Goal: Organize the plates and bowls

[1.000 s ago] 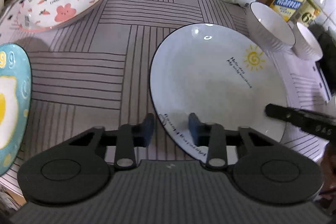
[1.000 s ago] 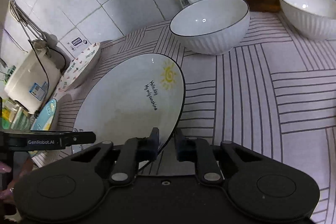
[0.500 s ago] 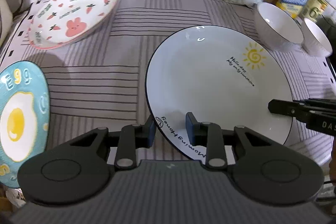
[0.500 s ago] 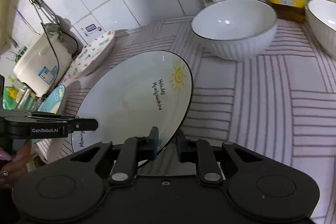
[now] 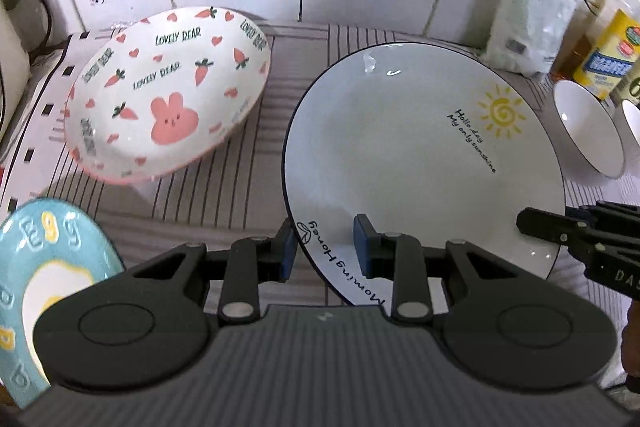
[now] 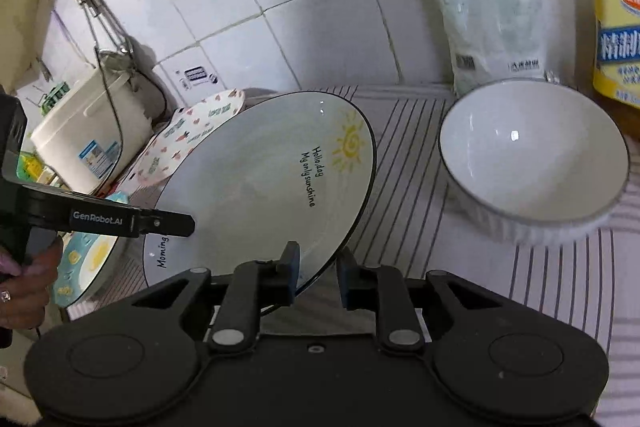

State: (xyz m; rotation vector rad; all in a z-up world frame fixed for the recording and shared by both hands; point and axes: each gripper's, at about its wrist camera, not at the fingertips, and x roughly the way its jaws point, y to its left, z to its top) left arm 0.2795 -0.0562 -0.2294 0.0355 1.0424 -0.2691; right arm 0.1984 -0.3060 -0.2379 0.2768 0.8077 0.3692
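Note:
A large white plate with a yellow sun point(image 5: 420, 163) is held tilted above the striped counter by both grippers. My left gripper point(image 5: 323, 247) is shut on its near-left rim. My right gripper point(image 6: 318, 275) is shut on its right rim; the plate also shows in the right wrist view point(image 6: 260, 187). A pink rabbit plate point(image 5: 168, 95) leans against the wall at the back left. A blue egg plate point(image 5: 40, 283) lies at the left edge. A white bowl point(image 6: 532, 155) stands right of the sun plate, with a second bowl point(image 5: 632, 123) beyond it.
A white rice cooker point(image 6: 88, 139) stands at the far left by the tiled wall. A white bag point(image 6: 492, 19) and a yellow-labelled oil bottle point(image 6: 618, 23) stand at the back right. A black cable runs along the wall.
Both grippers have lifted the sun plate off the counter and carried it toward the back left, nearer the rabbit plate, tilting it up. The grips have not changed.

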